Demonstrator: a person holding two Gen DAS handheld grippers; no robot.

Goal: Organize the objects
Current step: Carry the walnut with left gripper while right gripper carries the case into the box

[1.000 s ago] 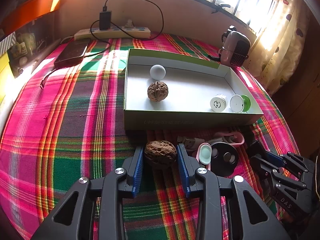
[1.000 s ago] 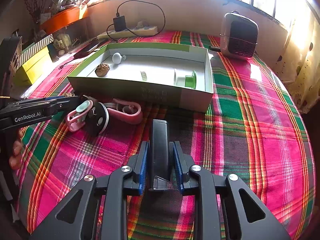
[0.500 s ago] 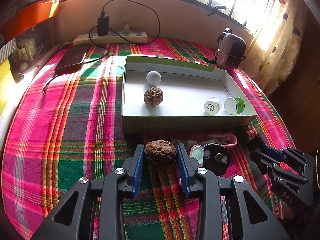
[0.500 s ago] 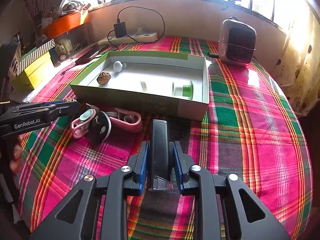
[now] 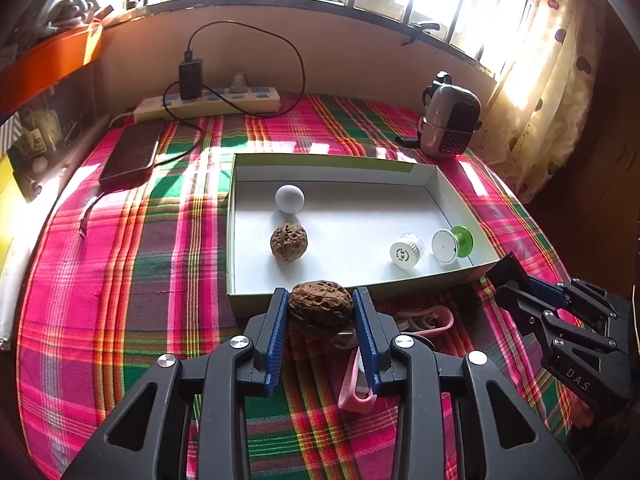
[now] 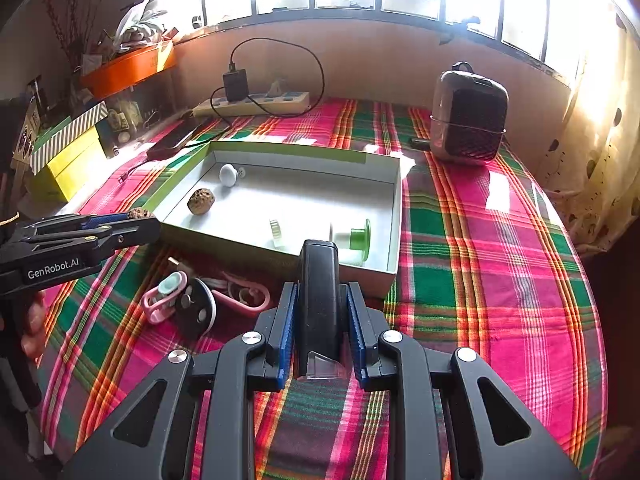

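Note:
My left gripper (image 5: 321, 304) is shut on a brown walnut (image 5: 321, 309), held in the air just before the near wall of the open white box (image 5: 434, 280). In the right wrist view that gripper (image 6: 140, 220) shows at the left with the walnut (image 6: 140, 213) at its tip. My right gripper (image 6: 319, 300) is shut on a black oblong device (image 6: 319, 300) with a clear end, raised in front of the box (image 6: 384, 280). Inside the box lie a second walnut (image 5: 289, 241), a white ball (image 5: 289, 198), a white cap (image 5: 406, 250) and a white-and-green spool (image 5: 454, 244).
On the plaid cloth before the box lie a pink clip (image 6: 162, 300), a black disc (image 6: 198, 312) and a pink loop (image 6: 248, 296). A small heater (image 6: 468, 120), a power strip (image 5: 208, 102) with charger and a phone (image 5: 130, 154) sit farther back. Yellow boxes (image 6: 68, 160) stand left.
Both grippers have risen with their loads. The walnut and the black device now show against the box's near wall, and the box looks smaller and farther below.

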